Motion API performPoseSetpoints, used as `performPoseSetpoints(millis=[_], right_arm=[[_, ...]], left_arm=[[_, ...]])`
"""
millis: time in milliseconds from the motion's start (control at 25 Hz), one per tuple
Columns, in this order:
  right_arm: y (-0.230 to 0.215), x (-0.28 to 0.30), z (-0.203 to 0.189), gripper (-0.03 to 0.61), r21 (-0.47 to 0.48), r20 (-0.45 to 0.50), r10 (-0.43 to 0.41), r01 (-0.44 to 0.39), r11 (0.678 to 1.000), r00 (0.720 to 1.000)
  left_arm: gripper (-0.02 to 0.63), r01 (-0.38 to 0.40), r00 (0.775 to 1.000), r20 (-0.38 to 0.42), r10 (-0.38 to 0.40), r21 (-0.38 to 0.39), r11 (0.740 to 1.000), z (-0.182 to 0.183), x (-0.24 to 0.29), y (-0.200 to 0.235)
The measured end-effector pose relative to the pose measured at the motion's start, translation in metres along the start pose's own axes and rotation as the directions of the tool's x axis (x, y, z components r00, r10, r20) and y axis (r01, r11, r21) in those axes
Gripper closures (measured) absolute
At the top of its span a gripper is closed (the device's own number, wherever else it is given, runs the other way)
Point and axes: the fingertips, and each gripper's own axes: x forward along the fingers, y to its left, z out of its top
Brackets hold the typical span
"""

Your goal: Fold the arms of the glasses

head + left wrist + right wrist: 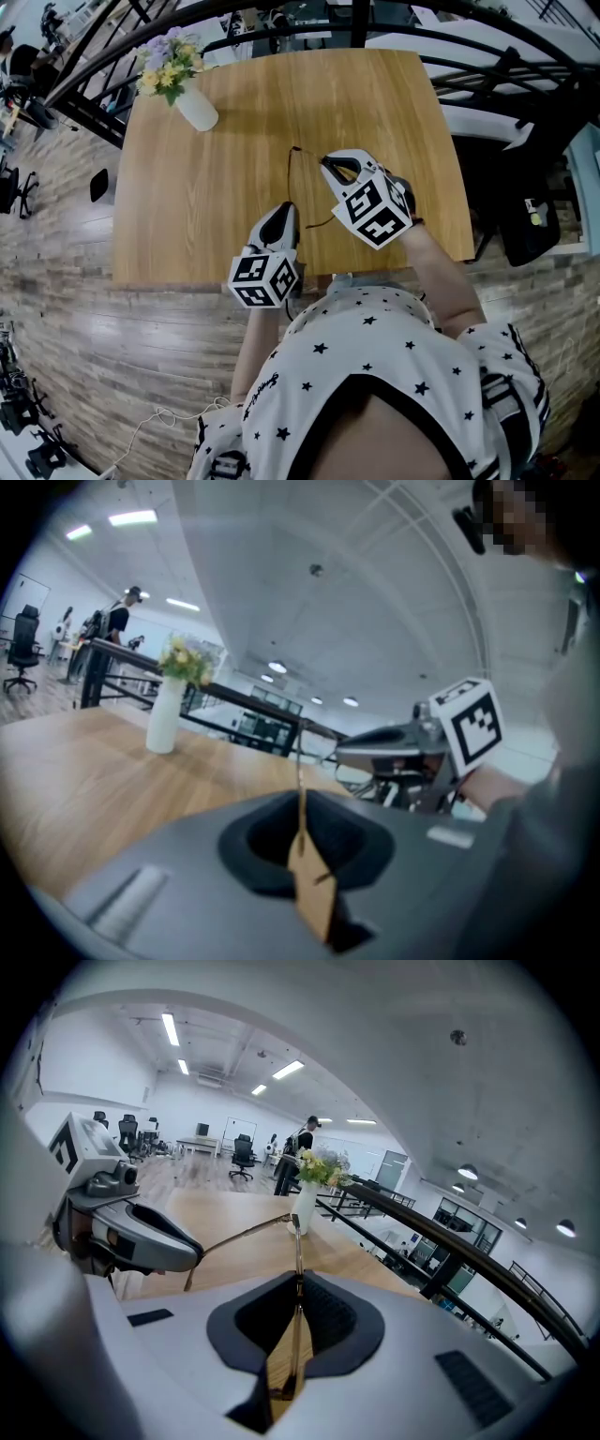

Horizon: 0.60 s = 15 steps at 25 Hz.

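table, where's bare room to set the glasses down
Bare: the table to the right of the right gripper, up to its far edge; also the left strip on the near side of the vase. Crowded: the near middle, where the left gripper and the right one hold the glasses.

The square pale-wood worktop [216, 197] shows fine straight grain under a low satin sheen, smooth from edge to edge. The thin wire-framed glasses [290, 173] look like slim metal, bronze-toned with a slight glint. The left gripper [288, 207] and the right gripper [326, 161] wear smooth matt plastic shells, their cubes faced with flat black-and-white print. At the worktop's far left corner the white cylindrical vase [198, 109] looks smooth and matt. The person's white star-printed shirt [375, 347] is soft cloth. The grey plank floor [112, 347] has a faint gloss.
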Motion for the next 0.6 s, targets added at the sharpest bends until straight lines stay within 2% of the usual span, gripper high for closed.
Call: performPoseSetpoints(millis=[600], right_arm=[[-0.006, -0.002, 0.003, 0.558, 0.009, 0.011, -0.011, 0.011, 1.0, 1.0]], left_arm=[[0.591, 0.073, 0.997, -0.011, -0.073, 0.015, 0.997, 0.003, 0.011, -0.019]])
